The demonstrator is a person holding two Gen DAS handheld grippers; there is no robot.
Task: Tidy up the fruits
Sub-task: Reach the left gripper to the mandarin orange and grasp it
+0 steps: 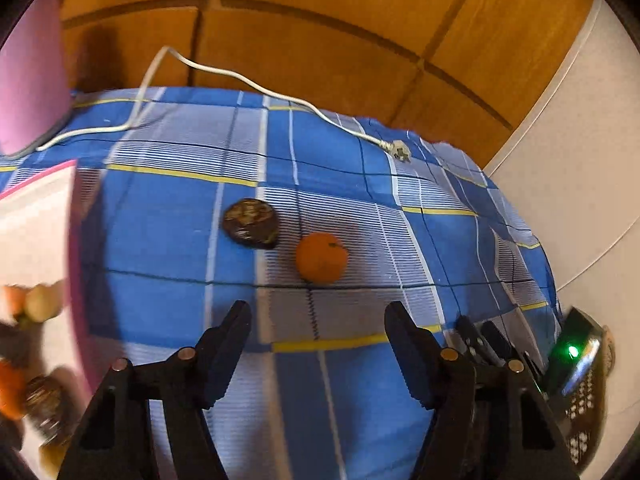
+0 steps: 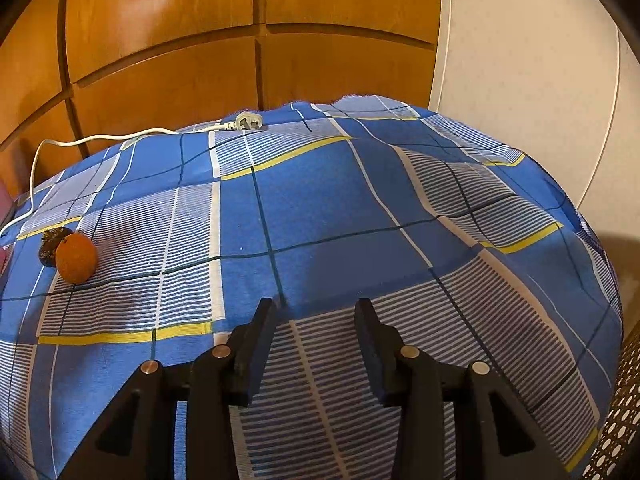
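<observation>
We list the fruit first. One orange (image 1: 321, 257) lies on the blue checked cloth (image 1: 168, 236) that covers the bench. Just beside it, on its left in the left wrist view, lies a dark brown round fruit (image 1: 250, 223) with a mottled top; the two are close but apart in that view, while in the right wrist view the orange (image 2: 76, 258) overlaps the dark fruit (image 2: 50, 246).

Left tongs (image 1: 318, 312): spread, nothing between the pads. The orange sits on the cloth just beyond the tips, ahead of the gap and a little toward the right pad; the dark fruit sits ahead of the left pad, slightly further out. Neither is touched.

Right tongs (image 2: 316, 308): parted to a narrower gap, holding nothing, over bare cloth. Both fruits lie well apart from them, far to the left near the edge of that view.

At the left edge of the left wrist view we note a pink-rimmed container (image 1: 76, 264) with a pale inside, holding several blurred pieces, orange, pale and dark, probably more fruit.

Other items: a white power cord (image 1: 224, 72) runs across the far side of the cloth and ends in a plug (image 1: 400, 151); a pink object (image 1: 28, 76) stands at far left; wooden panels (image 1: 320, 40) rise behind the bench.
</observation>
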